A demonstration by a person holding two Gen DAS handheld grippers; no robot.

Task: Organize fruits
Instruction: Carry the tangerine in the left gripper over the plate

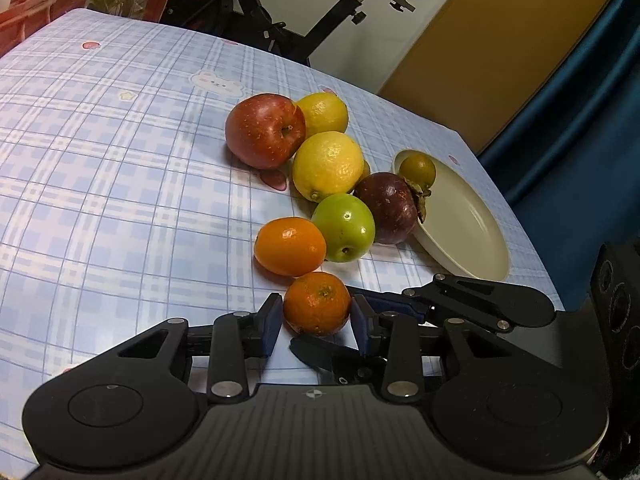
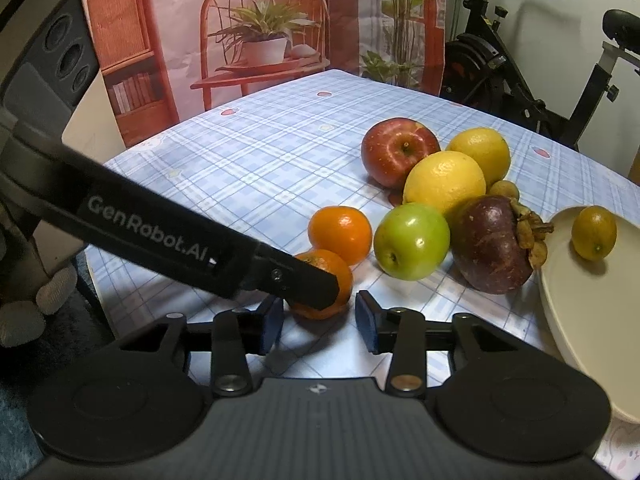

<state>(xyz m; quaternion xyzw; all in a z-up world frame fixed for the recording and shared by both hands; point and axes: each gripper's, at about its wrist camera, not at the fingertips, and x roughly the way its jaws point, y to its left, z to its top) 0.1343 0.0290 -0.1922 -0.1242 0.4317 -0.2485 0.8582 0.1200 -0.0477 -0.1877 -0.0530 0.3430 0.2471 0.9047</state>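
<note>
Fruits lie in a cluster on the blue plaid table: a red apple (image 1: 265, 130), two lemons (image 1: 328, 166), a green apple (image 1: 345, 227), a mangosteen (image 1: 387, 206) and two small oranges. A small yellow-green fruit (image 1: 417, 169) sits in the cream plate (image 1: 464, 224). My left gripper (image 1: 316, 322) stands around the nearer orange (image 1: 317, 308), pads close to its sides; I cannot tell whether they touch. My right gripper (image 2: 320, 320) is open and empty just before that same orange (image 2: 338, 276), with the left gripper's finger (image 2: 296, 276) across it. The plate also shows in the right wrist view (image 2: 576, 320).
An exercise bike (image 1: 320, 20) stands behind the table's far edge. A printed backdrop (image 2: 260, 32) hangs at the far left. The plate lies near the table's right edge. The other orange (image 1: 290, 246) lies just beyond the nearer one.
</note>
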